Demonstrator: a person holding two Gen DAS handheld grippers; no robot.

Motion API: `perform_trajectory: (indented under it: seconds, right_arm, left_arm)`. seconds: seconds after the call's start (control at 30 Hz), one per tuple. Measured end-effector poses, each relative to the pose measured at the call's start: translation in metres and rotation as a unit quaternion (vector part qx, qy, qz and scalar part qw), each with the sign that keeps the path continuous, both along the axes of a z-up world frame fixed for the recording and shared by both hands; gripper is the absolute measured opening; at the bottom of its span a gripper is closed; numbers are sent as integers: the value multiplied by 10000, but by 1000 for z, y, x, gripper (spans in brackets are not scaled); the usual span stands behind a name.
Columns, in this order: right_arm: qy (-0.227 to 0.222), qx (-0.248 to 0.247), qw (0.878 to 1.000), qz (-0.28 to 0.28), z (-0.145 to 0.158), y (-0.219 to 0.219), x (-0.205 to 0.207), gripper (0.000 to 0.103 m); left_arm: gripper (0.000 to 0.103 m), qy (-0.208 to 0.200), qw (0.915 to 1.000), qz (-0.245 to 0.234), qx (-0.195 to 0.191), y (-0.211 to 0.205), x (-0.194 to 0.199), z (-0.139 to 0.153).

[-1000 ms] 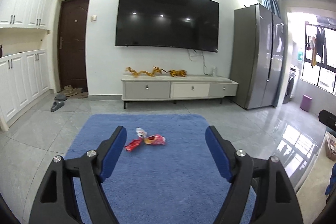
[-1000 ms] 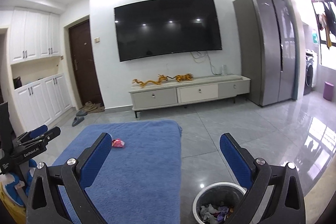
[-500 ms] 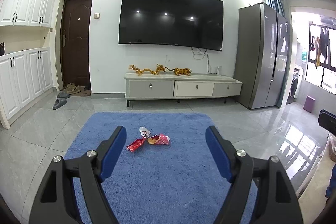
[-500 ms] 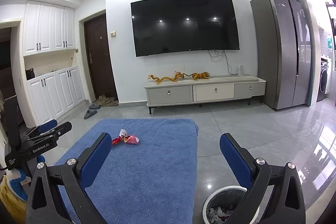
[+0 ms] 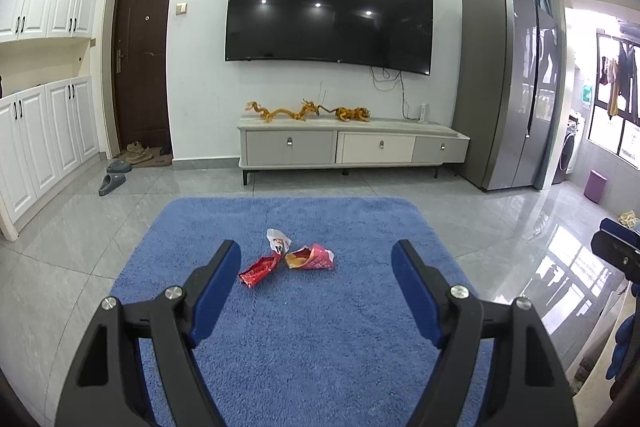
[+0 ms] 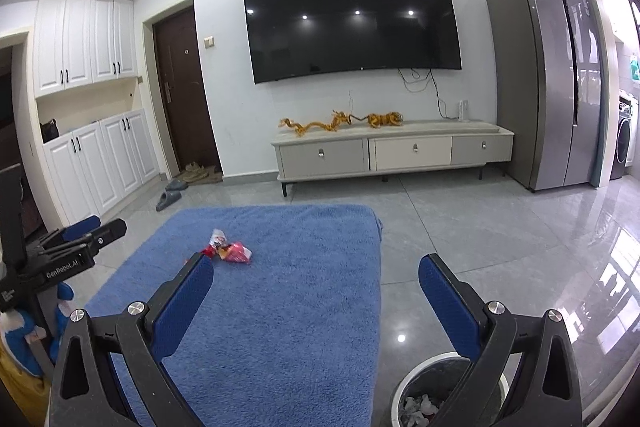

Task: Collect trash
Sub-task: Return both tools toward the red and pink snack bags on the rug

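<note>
Both of my tools hang over the blue rug (image 5: 304,339) with nothing in them. On my left, the left hand-held gripper (image 5: 316,263) has its blue-padded jaws spread wide, and between them, farther out on the rug, lies the trash. Going left to right across that little heap: a crumpled red wrapper (image 5: 258,270), a white torn wrapper (image 5: 278,239) standing up just behind it, and a pink snack bag (image 5: 311,258) with its open mouth turned toward the red one. The three lie close together, the red wrapper and the bag almost meeting at their ends. None of it touches my pads.

From the right wrist view, my left tool shows at the far left edge, off the rug's side, and the same heap sits on the rug just past my left-side pad (image 6: 182,301). The right hand-held gripper (image 6: 316,277) is also wide open and empty, pointing over the rug's right part and the grey tiled floor (image 6: 500,239). Low at the right, partly behind my right-side finger, stands a round bin (image 6: 424,383) on the tiles, just off the rug's edge, with crumpled scraps already inside.

Beyond the rug are a low TV cabinet (image 5: 352,147) and a wall-mounted television (image 5: 328,11).
</note>
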State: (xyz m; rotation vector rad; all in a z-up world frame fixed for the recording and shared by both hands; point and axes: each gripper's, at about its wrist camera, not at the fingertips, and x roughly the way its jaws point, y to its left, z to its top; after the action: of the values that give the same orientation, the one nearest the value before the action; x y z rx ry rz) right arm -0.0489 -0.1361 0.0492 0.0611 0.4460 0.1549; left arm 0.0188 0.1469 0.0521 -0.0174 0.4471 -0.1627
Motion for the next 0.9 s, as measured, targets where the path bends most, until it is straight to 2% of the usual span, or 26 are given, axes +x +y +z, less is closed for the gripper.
perform_trajectory:
  seconds: [0.57, 0.9]
  right_arm:
    - [385, 99, 9990, 196, -39, 8, 43, 103]
    - [886, 124, 9944, 562, -64, 20, 76, 103]
  left_arm:
    - [77, 358, 9993, 56, 56, 1, 43, -36]
    - [77, 710, 9973, 56, 160, 7, 71, -60]
